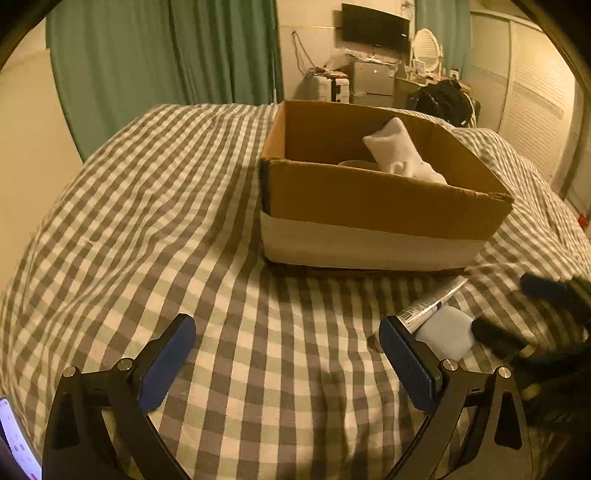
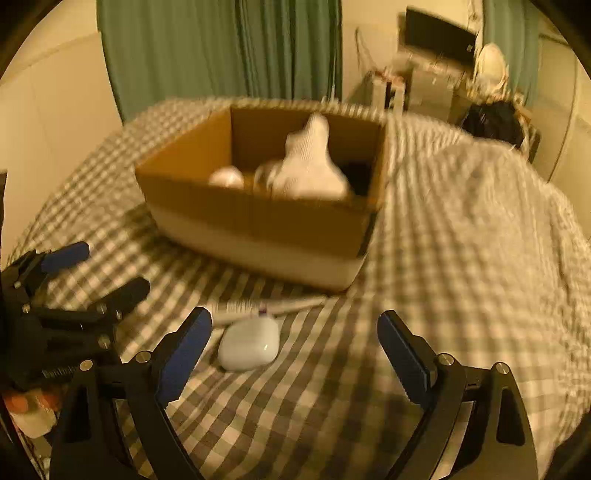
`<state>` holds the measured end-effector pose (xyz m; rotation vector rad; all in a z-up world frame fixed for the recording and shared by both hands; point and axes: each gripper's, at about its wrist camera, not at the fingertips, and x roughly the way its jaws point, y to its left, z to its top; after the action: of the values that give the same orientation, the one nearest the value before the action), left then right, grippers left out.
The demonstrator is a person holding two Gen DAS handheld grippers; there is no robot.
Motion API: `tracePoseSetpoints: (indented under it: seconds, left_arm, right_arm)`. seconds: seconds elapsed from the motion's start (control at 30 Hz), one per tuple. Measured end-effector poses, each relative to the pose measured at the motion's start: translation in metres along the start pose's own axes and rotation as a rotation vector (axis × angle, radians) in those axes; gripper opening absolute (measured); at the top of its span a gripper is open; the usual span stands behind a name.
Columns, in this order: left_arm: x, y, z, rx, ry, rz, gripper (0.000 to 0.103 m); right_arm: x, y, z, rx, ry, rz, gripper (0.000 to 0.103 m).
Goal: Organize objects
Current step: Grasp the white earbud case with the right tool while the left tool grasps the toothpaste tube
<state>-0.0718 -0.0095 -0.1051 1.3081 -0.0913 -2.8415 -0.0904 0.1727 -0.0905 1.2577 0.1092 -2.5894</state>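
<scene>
An open cardboard box (image 1: 369, 210) (image 2: 258, 225) sits on the checked bedspread and holds a white sock (image 1: 399, 151) (image 2: 310, 162) and some pale round things (image 2: 227, 177). In front of the box lie a white tube (image 1: 432, 302) (image 2: 266, 306) and a white earbud case (image 1: 447, 332) (image 2: 249, 343), side by side. My right gripper (image 2: 294, 319) (image 1: 500, 302) is open just above the bed, and the case lies close inside its left finger without touching. My left gripper (image 1: 286, 328) (image 2: 117, 266) is open over bare bedspread, left of both items, with nothing between its fingers.
The bed's checked cover (image 1: 166, 206) stretches wide to the left of the box and rises in folds to the right (image 2: 480, 221). Green curtains (image 1: 166, 48), a wall screen (image 1: 375, 24) and a cluttered dresser (image 1: 373, 81) stand beyond the bed. A phone screen (image 1: 14, 435) shows at the lower left edge.
</scene>
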Motion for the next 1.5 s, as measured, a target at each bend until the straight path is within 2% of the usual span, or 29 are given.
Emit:
tracePoseSetpoints:
  seconds: [0.2,0.4,0.47,0.53,0.63,0.73,0.87,1.0,1.1,1.17,1.3,1.37,1.5]
  left_arm:
    - [-0.004,0.001,-0.003,0.000,-0.009,0.003,0.102]
    - [-0.001,0.005,-0.003,-0.012,-0.005,-0.007,0.102]
    - [0.001,0.005,-0.003,-0.009,0.003,-0.003,0.102]
    - [0.003,0.003,-0.003,-0.001,0.005,0.001,0.102]
    - [0.003,0.003,-0.002,0.004,0.007,0.000,0.102]
    - [0.004,-0.001,-0.002,0.018,0.007,0.010,0.102]
    - [0.012,-0.031,0.000,0.129,0.026,0.010,0.102]
    - [0.023,-0.068,0.007,0.220,0.023,-0.049,0.102]
    - [0.042,-0.090,0.009,0.269,0.048,-0.082,0.102]
    - [0.060,-0.101,0.006,0.295,0.094,-0.088,0.102]
    - [0.085,-0.094,0.004,0.225,0.208,-0.171,0.103]
    - [0.089,-0.090,0.002,0.200,0.225,-0.189,0.103]
    - [0.087,-0.094,-0.001,0.217,0.214,-0.164,0.103]
  right_arm:
    - [0.022,0.023,-0.004,-0.106,0.075,-0.026,0.091]
    - [0.050,0.041,-0.010,-0.184,0.158,-0.013,0.073]
    - [0.056,0.042,-0.012,-0.185,0.186,0.014,0.057]
    - [0.059,0.039,-0.012,-0.168,0.201,0.021,0.051]
    - [0.053,0.036,-0.013,-0.152,0.183,0.028,0.050]
    - [0.033,0.031,-0.013,-0.132,0.127,-0.013,0.050]
    - [-0.007,0.009,-0.007,-0.057,0.017,-0.071,0.050]
    - [-0.032,-0.017,-0.001,0.022,-0.059,-0.087,0.050]
    - [-0.033,-0.027,0.005,0.070,-0.068,-0.075,0.050]
    - [-0.029,-0.033,0.004,0.093,-0.062,-0.054,0.050]
    - [-0.029,-0.034,0.001,0.117,-0.062,-0.032,0.050]
    - [-0.030,-0.033,-0.001,0.117,-0.064,-0.027,0.050]
    - [-0.027,-0.035,-0.002,0.118,-0.056,-0.020,0.050]
